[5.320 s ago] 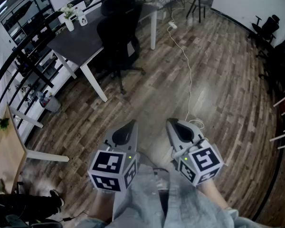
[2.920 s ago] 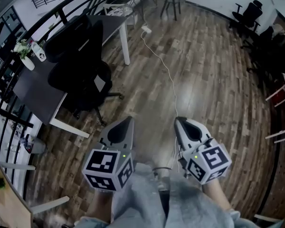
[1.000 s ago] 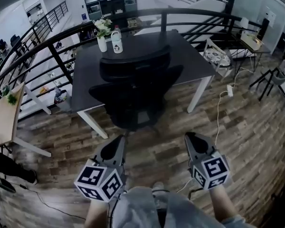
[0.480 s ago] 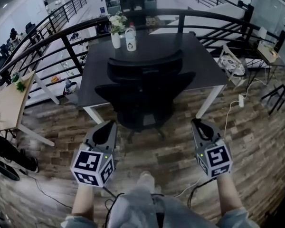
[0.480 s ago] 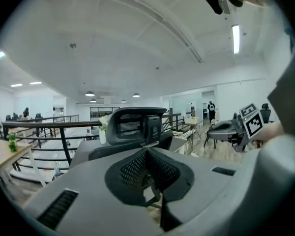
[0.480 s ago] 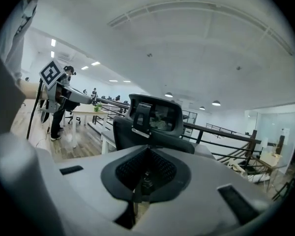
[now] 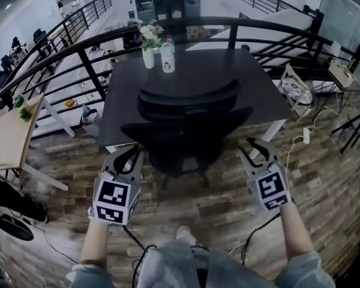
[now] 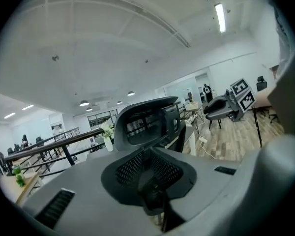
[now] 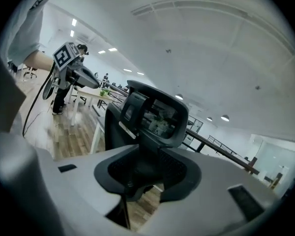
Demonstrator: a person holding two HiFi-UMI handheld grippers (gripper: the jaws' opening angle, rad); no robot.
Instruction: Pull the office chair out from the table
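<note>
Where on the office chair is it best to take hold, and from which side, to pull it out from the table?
Probably best to grip the office chair by the two outer edges of its backrest, coming from behind. The back faces the person and the front is tucked against the table. The left gripper and the right gripper flank it, jaws opening, with nothing between them.

Head view: high up, tilted steeply down, facing the office chair [image 7: 189,104] and the desk [image 7: 228,71] beyond it. Left gripper view, right gripper view: low, near, one on either side, each facing the chair's back. All three share the chair and the railing [image 7: 84,56].
</note>
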